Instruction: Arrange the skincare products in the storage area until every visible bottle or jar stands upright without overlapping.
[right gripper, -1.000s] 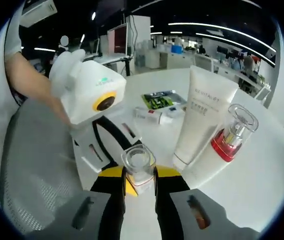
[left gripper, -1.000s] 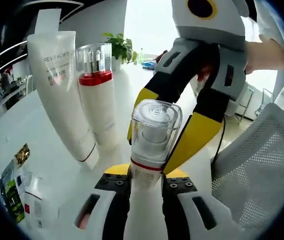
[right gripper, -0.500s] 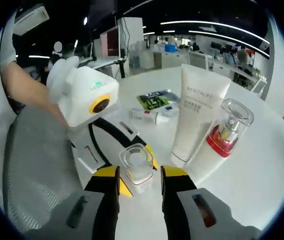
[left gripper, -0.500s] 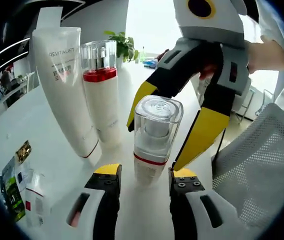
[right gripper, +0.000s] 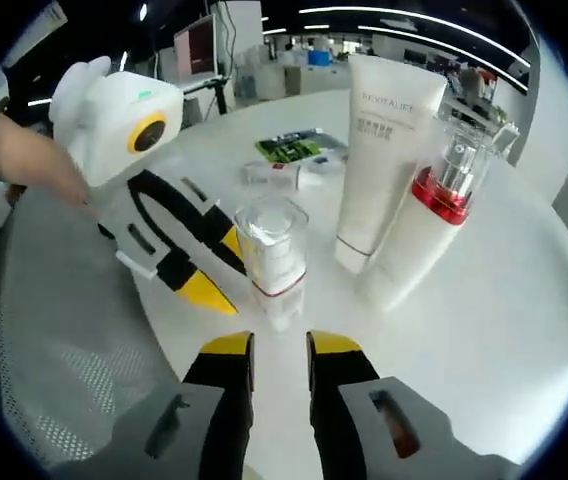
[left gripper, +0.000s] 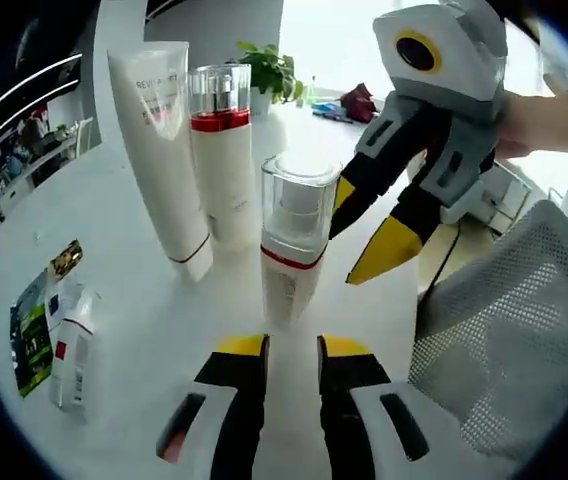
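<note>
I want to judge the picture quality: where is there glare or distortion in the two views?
Left gripper view: the bright window behind the plant is blown out; the white tube bends with the fisheye. Right gripper view: ceiling lights streak across the top, the pump bottle leans, and the small clear-capped bottle looks sharp.

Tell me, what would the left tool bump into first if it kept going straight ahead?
Most likely the small clear-capped bottle, standing upright on the white table straight ahead of the left tool.
</note>
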The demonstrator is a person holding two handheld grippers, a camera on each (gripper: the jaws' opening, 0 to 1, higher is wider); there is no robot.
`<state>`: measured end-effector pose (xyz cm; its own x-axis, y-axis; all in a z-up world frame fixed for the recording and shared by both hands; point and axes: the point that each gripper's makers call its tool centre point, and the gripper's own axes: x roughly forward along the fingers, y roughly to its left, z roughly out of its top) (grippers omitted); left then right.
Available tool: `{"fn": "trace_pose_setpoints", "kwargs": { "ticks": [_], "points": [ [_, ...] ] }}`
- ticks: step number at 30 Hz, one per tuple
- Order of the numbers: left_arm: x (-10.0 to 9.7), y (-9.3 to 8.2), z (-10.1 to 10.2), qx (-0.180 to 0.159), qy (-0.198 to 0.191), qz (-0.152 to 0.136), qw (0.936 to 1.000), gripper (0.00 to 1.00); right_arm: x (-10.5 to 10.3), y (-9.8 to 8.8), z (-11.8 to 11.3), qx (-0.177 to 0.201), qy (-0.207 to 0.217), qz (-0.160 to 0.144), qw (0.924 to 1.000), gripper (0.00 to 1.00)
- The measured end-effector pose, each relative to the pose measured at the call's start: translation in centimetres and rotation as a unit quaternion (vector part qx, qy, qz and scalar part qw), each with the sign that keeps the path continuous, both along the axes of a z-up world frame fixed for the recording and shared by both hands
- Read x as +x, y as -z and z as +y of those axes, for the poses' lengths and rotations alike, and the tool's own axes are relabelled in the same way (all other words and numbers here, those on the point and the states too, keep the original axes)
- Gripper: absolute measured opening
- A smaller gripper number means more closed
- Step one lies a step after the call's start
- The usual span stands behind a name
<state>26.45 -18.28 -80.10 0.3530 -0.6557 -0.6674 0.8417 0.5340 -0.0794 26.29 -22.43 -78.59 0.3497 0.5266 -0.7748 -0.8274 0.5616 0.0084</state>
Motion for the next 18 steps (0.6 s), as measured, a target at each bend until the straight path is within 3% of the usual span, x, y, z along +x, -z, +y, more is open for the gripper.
{"fn": "trace_pose_setpoints", "kwargs": {
  "ticks": [10,18],
  "points": [
    [1.2,0.0,-0.2,0.000,-0.017,-0.009,0.9998,0.08,0.6,0.7,0.8,0.020,0.040,0.004,0.9990,0.12],
    [1.4,-0.2,-0.7,-0.003,-0.015,-0.011,0.9998,0.07,1.2,1.4,1.1,0.017,0.041,0.004,0.9990,0.11]
  ]
}}
